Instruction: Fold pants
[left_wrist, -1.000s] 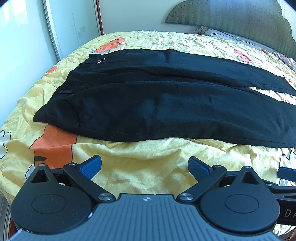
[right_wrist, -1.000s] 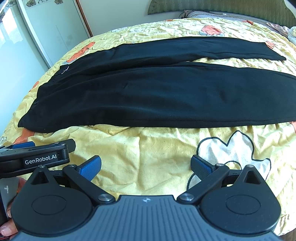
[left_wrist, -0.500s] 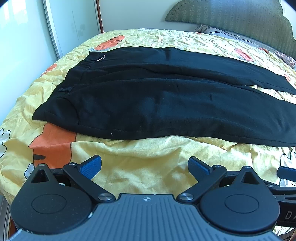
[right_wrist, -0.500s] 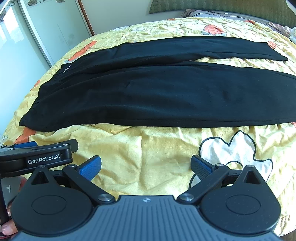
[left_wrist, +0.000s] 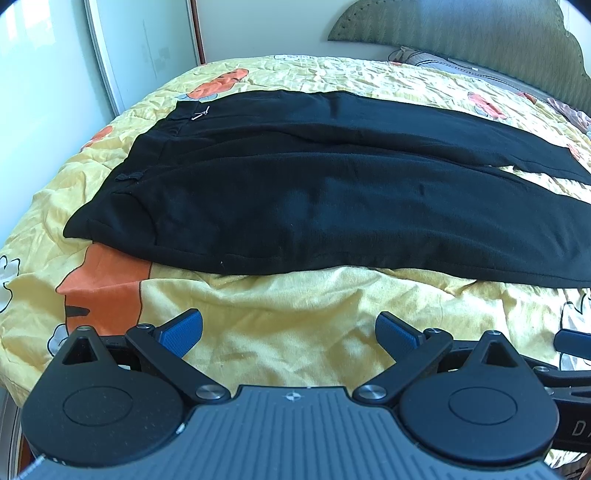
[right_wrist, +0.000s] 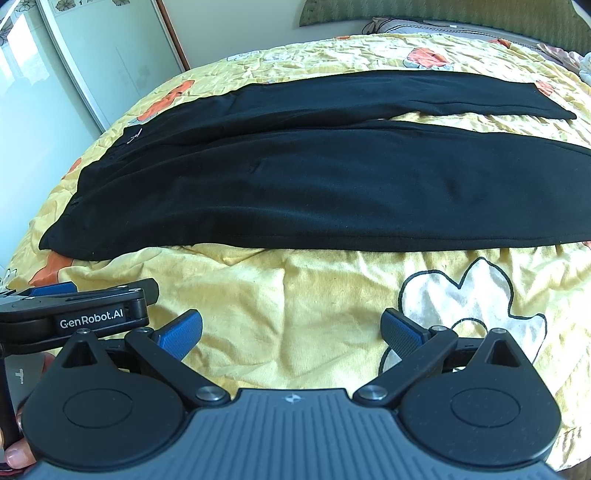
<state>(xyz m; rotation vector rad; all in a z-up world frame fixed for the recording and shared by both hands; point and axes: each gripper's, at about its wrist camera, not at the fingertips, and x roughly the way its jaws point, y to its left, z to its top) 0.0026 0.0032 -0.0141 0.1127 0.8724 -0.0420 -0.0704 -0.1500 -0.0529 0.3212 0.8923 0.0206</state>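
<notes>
Black pants (left_wrist: 314, 195) lie flat across the yellow bedspread, waistband to the left and both legs running to the right. In the right wrist view the pants (right_wrist: 314, 184) show both legs side by side, the far one ending at a cuff on the right. My left gripper (left_wrist: 289, 332) hovers open over bare bedspread, short of the pants' near edge, nothing between its blue pads. My right gripper (right_wrist: 291, 334) is open too, above a white flower print, also short of the near leg. The left gripper's body (right_wrist: 74, 314) appears at the left of the right wrist view.
The bed (left_wrist: 295, 332) has a crumpled yellow cover with orange and white cartoon prints. A green padded headboard (left_wrist: 461, 33) and pillows stand at the far right. A pale wardrobe door (left_wrist: 48, 92) runs along the left side. A hand (right_wrist: 14, 454) holds a gripper handle at bottom left.
Both grippers have drifted slightly forward toward the pants, which sit a little nearer in both views. Both stay open.
</notes>
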